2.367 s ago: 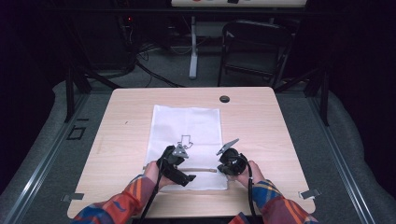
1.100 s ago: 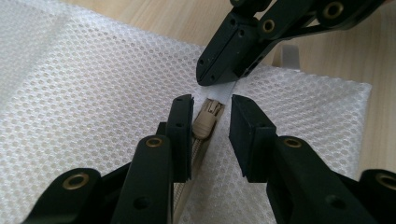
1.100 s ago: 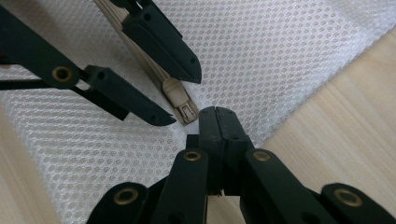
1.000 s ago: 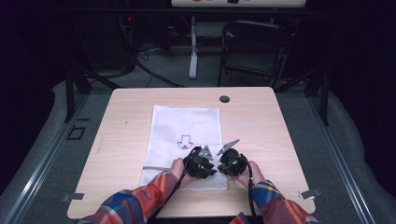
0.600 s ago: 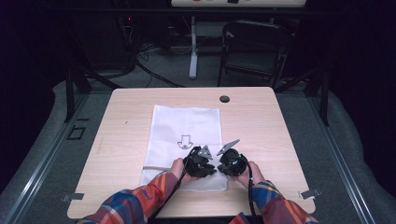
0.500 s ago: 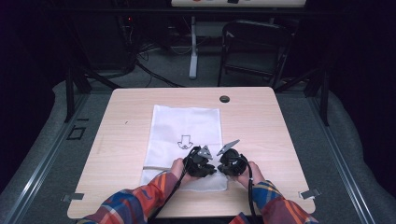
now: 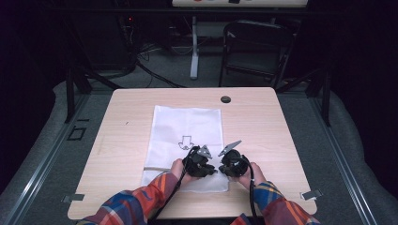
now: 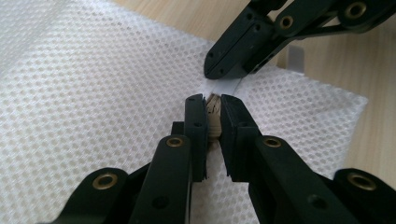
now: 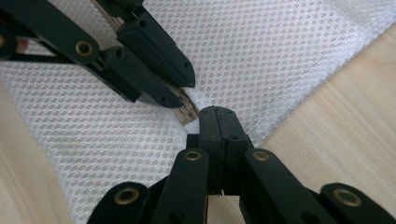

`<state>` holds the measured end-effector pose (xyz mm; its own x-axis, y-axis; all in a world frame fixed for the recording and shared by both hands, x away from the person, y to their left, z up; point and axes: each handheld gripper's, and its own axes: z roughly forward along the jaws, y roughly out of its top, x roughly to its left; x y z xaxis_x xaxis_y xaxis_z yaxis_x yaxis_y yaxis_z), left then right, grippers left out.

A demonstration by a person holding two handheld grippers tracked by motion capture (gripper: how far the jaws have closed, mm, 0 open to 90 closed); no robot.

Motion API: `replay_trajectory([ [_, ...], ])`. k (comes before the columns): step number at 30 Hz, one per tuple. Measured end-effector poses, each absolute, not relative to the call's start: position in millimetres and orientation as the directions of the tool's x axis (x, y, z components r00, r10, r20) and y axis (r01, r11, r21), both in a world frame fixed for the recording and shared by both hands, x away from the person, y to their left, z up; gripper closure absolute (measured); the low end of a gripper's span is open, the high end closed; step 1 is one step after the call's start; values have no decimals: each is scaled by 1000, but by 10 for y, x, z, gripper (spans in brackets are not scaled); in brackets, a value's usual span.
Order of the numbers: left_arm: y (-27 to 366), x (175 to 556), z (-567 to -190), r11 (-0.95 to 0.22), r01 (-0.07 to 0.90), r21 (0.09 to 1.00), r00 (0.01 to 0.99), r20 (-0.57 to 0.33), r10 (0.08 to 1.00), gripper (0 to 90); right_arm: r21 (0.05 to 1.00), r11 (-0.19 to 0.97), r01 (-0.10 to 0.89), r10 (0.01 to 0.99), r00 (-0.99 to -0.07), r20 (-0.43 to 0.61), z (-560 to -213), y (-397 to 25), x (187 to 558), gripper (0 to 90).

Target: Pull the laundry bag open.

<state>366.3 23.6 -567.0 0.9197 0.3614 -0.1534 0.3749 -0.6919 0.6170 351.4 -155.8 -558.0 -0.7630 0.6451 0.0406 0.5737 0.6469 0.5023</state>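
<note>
White mesh bag (image 7: 187,140) lies flat on the wooden bench (image 7: 122,154), long side running away from the person, black arrow print (image 7: 186,141) on it pointing toward the person. Both hands work at the bag's near edge, close together.

Left claw (image 8: 213,100) is clamped on a small tan toothed piece (image 8: 214,115), looks like the zipper end of the bag, exact part hard to tell; jaws nearly together with that piece between them. In the right gripper view the left claw (image 9: 187,95) comes in from upper left, tips on the same tan piece (image 9: 188,111) at the mesh.

Right claw (image 9: 215,111) has its jaws pressed together, pinching the mesh bag (image 9: 261,56) edge right beside the tan piece. In the left gripper view the right claw (image 8: 223,73) enters from upper right, tips on a white strip of the bag (image 8: 93,93) just beyond the left claw's tips.

High view: left claw (image 7: 202,161) and right claw (image 7: 231,160) sit side by side over the bag's near right part, nearly touching. Left hand (image 7: 179,169) and right hand (image 7: 250,174) wrap the gripper bodies, plaid sleeves (image 7: 141,204) behind, black cable (image 7: 251,197) trailing toward the person. Round dark grommet (image 7: 225,99) at the bench's far edge. Folding chair (image 7: 256,47) stands on the floor beyond.
</note>
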Motion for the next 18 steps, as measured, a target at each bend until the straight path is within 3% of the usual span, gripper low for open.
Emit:
replay_trajectory([
  [18, 574, 3678, -5612, -693, 412, 591, 903, -166, 396, 815, 495, 659, 565, 634, -773, 38, -5574, -1560, 3524, 900],
])
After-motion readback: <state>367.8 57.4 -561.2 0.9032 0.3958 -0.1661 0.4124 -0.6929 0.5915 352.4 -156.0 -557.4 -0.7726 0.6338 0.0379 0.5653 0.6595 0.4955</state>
